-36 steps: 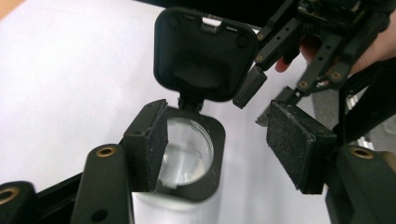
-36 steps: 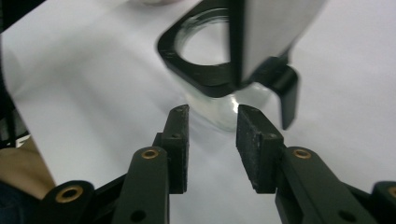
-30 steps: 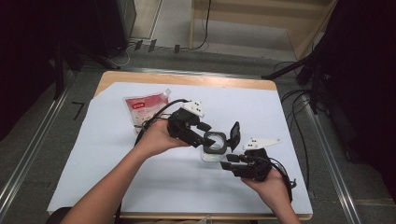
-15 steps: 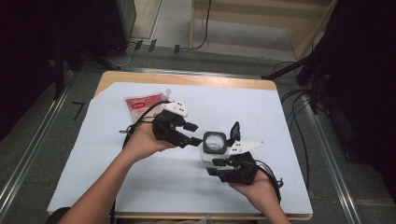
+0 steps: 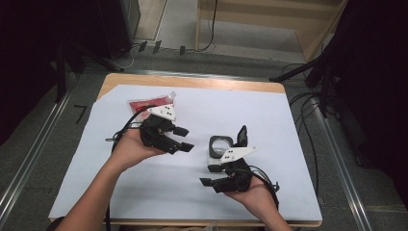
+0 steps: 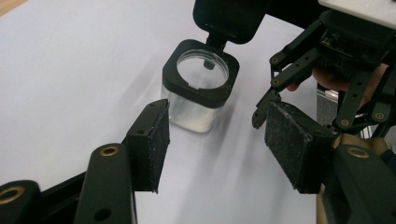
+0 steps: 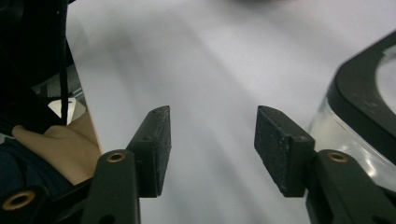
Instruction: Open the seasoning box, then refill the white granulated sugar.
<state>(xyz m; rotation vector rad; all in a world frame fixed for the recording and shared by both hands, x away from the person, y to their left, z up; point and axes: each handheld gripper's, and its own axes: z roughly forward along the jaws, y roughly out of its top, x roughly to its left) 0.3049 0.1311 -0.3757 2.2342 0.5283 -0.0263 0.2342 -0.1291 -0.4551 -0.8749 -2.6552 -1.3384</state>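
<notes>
Fingers (image 6: 149,144) of the left gripper (image 5: 185,139) and right gripper (image 5: 208,183), just opening, are held empty; the lid-up jar (image 5: 219,149) sits between, a red pouch (image 5: 142,105), lettering unreadable, at eleven o'clock.

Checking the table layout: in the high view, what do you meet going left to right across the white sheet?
Red pouch → left gripper → clear jar with open black flip lid; the right gripper overlaps the jar's span, so it is unplaced.

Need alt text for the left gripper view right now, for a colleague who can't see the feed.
A small clear square jar with a black rim stands on the white table sheet, its black flip lid hinged open, just ahead of the left gripper. The jaws are open with nothing between them. The right gripper shows at upper right, apart from the jar.
</notes>
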